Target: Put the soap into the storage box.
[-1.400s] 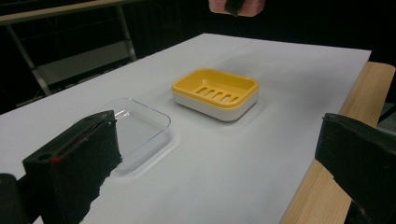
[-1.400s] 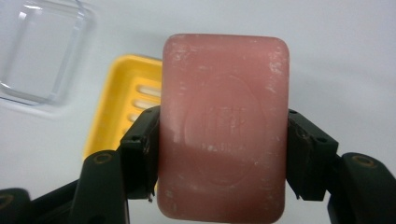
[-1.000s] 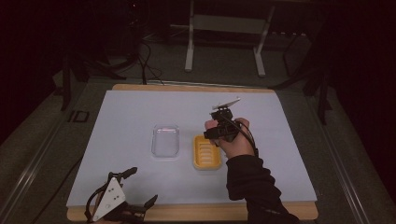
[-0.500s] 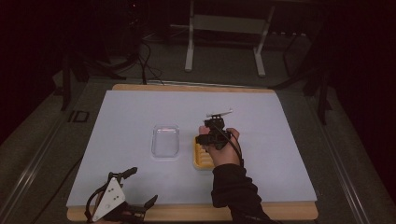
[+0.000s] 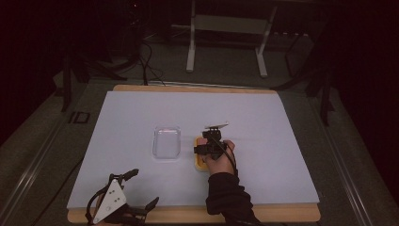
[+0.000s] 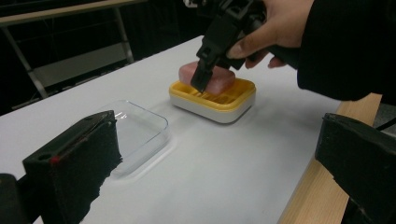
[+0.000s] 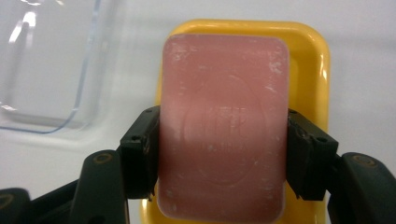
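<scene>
Right gripper (image 7: pixel 223 154): mine, pointed down over the soap dish, jaws pressed against the two long sides of the pink soap bar, clamping it.
Soap bar (image 7: pixel 223 126): directly between my jaws, flat face up toward the gripper's camera, running on toward 12 o'clock past the jaw tips; it sits in the dish.
Soap dish (image 7: pixel 308 51): yellow, under the bar, its rim showing at 12 and 3 o'clock of the bar.
Clear lid (image 5: pixel 167 142): on the worktop just beside the dish at 9 o'clock in the high view, not touching it.
Left gripper (image 5: pixel 123 200): mine as well, near the front edge of the worktop at about 7 o'clock of the dish, well apart, jaws spread with nothing between them.
Worktop (image 5: pixel 263 122): white sheet on a wooden board.
</scene>
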